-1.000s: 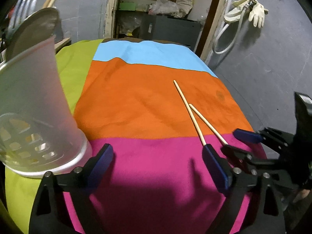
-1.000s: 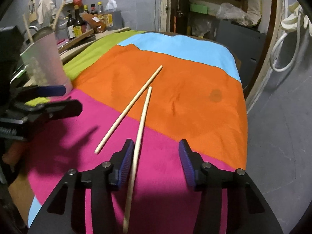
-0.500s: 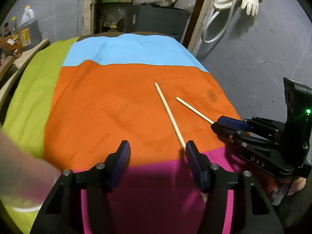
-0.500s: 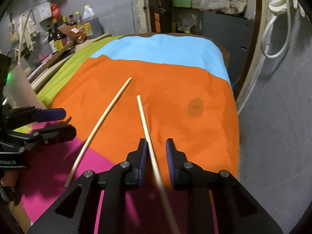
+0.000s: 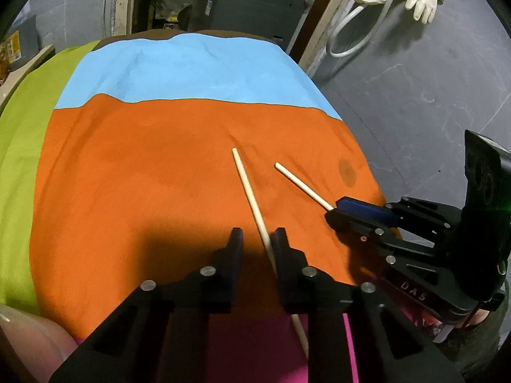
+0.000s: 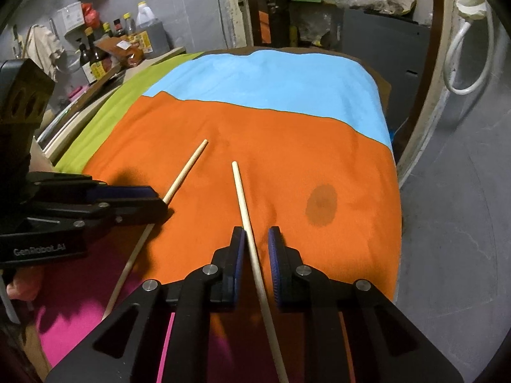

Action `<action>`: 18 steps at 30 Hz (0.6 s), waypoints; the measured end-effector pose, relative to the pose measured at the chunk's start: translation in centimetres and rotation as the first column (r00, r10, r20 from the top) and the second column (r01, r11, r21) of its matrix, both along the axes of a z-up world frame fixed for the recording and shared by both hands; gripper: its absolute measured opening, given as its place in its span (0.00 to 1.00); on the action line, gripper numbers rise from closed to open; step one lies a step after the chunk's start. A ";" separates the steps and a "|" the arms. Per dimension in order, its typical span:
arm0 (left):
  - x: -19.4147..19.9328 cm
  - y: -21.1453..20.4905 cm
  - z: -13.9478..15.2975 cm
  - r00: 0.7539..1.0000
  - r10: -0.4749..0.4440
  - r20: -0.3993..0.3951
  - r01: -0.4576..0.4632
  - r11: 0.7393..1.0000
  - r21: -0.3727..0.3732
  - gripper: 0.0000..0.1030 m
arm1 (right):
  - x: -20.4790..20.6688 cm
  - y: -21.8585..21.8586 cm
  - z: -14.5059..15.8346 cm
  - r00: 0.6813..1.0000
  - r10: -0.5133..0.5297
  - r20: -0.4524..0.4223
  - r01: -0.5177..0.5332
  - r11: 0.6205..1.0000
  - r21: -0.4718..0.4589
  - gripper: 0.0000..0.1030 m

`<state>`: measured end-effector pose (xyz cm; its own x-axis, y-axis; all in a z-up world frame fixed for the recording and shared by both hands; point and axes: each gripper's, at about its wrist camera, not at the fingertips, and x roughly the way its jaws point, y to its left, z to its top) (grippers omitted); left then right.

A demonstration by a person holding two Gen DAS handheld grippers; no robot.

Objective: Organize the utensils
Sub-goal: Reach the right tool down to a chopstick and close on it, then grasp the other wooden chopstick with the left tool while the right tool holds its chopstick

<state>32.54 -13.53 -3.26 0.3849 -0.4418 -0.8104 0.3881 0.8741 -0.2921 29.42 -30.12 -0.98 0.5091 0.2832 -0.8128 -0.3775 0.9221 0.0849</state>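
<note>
Two pale wooden chopsticks lie on the orange and pink cloth. My left gripper (image 5: 257,236) straddles the left chopstick (image 5: 252,198), its jaws narrowed around the stick with a small gap left. My right gripper (image 6: 256,234) straddles the right chopstick (image 6: 244,204) in the same way, jaws close on both sides with a gap. In the left wrist view the right gripper (image 5: 335,212) sits over the right chopstick (image 5: 300,186). In the right wrist view the left gripper (image 6: 159,201) covers the left chopstick (image 6: 185,169).
The translucent utensil holder (image 5: 22,335) shows only as a blurred edge at the lower left. The striped cloth (image 6: 287,86) covers the table, whose right edge drops to a grey floor (image 6: 453,223). Bottles (image 6: 95,54) stand on a side shelf at the left.
Both grippers have moved forward over the chopsticks and narrowed their jaws around them. The utensil holder has slid out of the left wrist view.
</note>
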 end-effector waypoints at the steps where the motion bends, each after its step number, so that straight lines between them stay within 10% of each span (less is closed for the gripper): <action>1: 0.0 -0.1 0.0 1.000 -0.001 -0.005 0.001 1.000 0.001 0.09 | 0.1 0.1 0.0 1.000 0.006 -0.003 -0.006 1.000 -0.004 0.13; 18: -2.2 2.2 0.5 0.996 0.093 0.002 -0.093 0.993 0.072 0.02 | -2.2 0.6 0.5 0.992 -0.070 -0.105 0.077 0.995 0.067 0.07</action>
<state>30.29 -11.30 -2.77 0.4204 -0.3444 -0.8394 0.3036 0.9252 -0.2276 27.25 -29.54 -0.49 0.4461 0.3071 -0.8406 -0.2950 0.9372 0.1858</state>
